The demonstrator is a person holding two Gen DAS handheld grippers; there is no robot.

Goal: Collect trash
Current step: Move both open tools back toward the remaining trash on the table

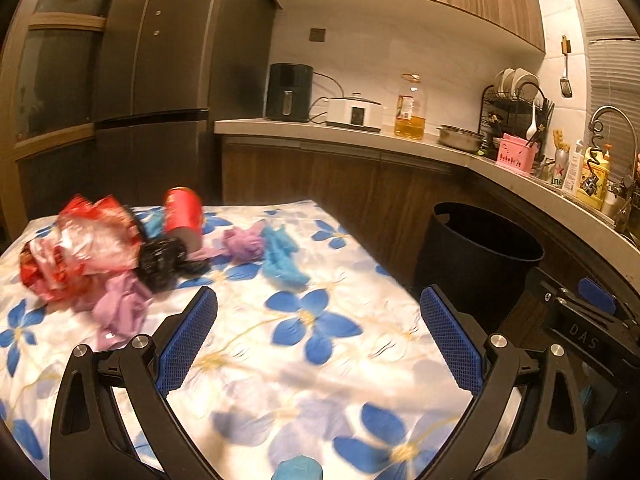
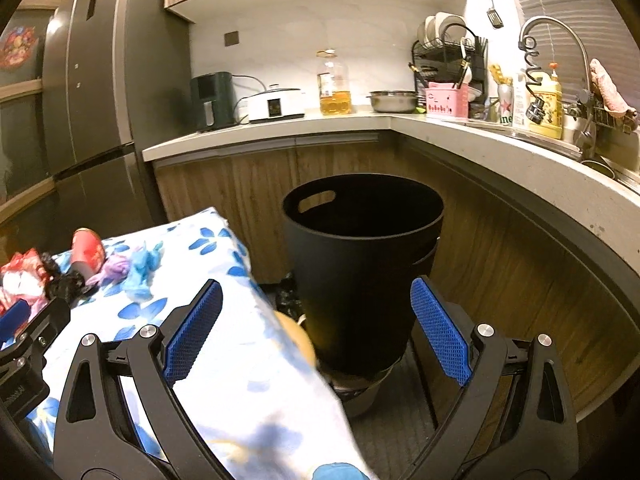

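Observation:
Trash lies at the far left of a table with a blue-flowered cloth (image 1: 312, 360): a crumpled red and clear wrapper (image 1: 76, 244), a red can (image 1: 183, 213) on its side, black crumpled plastic (image 1: 162, 259), purple wads (image 1: 244, 243), a lilac piece (image 1: 120, 308) and a blue glove (image 1: 282, 256). My left gripper (image 1: 318, 316) hovers open over the cloth, short of the pile, holding nothing. My right gripper (image 2: 316, 312) is open and empty at the table's right edge, facing a black bin (image 2: 360, 248). The same bin (image 1: 476, 252) stands beside the table, right of the left gripper.
A wooden-fronted counter (image 2: 500, 148) wraps around behind and to the right of the bin, carrying an air fryer (image 1: 289, 92), a cooker (image 1: 354, 112), an oil bottle (image 1: 410, 108), a steel bowl (image 2: 394, 101) and a dish rack (image 2: 448, 52). A dark fridge (image 1: 152, 80) stands behind the table.

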